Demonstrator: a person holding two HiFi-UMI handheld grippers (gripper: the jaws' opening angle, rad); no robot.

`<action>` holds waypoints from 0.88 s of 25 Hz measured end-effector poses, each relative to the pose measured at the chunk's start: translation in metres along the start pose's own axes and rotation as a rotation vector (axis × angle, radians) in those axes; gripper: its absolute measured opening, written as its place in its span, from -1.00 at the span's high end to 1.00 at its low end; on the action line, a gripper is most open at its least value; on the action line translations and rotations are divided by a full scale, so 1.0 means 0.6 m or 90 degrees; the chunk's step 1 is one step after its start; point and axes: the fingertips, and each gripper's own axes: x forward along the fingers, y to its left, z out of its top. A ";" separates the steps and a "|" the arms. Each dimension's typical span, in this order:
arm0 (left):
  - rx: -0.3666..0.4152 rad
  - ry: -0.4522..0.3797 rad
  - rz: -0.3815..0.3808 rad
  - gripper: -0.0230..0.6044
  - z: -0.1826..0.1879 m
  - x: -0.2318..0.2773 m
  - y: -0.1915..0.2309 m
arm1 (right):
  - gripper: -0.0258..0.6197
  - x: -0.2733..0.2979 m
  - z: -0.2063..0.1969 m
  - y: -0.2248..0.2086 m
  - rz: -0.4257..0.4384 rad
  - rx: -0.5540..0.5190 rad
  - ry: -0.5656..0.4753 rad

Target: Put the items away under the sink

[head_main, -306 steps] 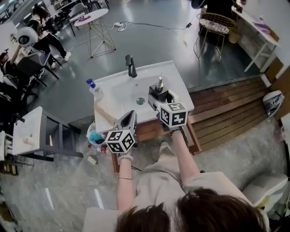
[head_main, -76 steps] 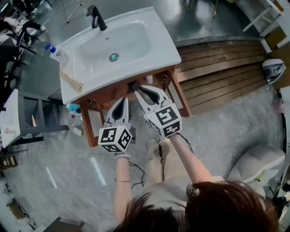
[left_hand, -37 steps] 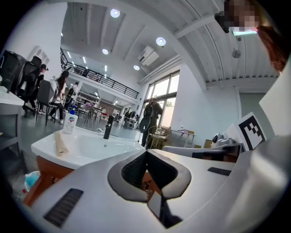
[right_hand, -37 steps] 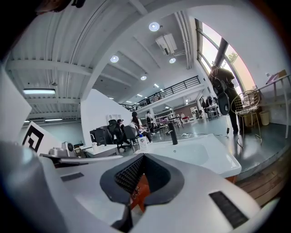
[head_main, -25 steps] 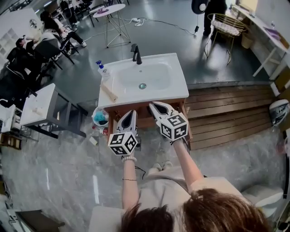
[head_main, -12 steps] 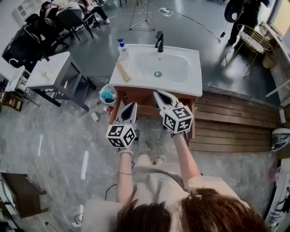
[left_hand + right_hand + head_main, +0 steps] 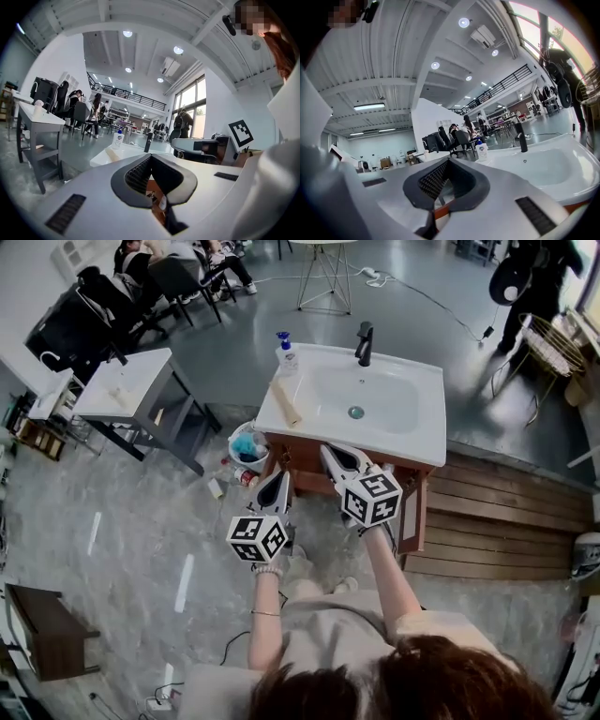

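Left of the sink (image 7: pixel 412 432), on the grey stone floor, a round white bucket (image 7: pixel 234 437) holds something blue and crumpled. In front of the sink, the left tool (image 7: pixel 278 482) has its ribbed black pads together on nothing. On the sink's glossy white left rim stand a clear pump bottle (image 7: pixel 286 356) with a blue head and, nearer, a pale wooden roll (image 7: pixel 285 405). The right tool (image 7: pixel 330 452), also pressed together and empty, points at the reddish wooden cabinet (image 7: pixel 413 512) beneath the sink. A matte black faucet (image 7: pixel 365 342) rises at the sink's far edge.
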 end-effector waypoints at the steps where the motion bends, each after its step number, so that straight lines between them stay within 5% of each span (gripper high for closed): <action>1: 0.000 0.000 -0.002 0.93 0.002 0.006 0.006 | 0.87 0.009 0.000 -0.002 0.000 -0.003 0.001; 22: 0.018 0.038 -0.095 0.93 0.056 0.170 0.152 | 0.87 0.197 0.010 -0.071 -0.059 0.013 0.004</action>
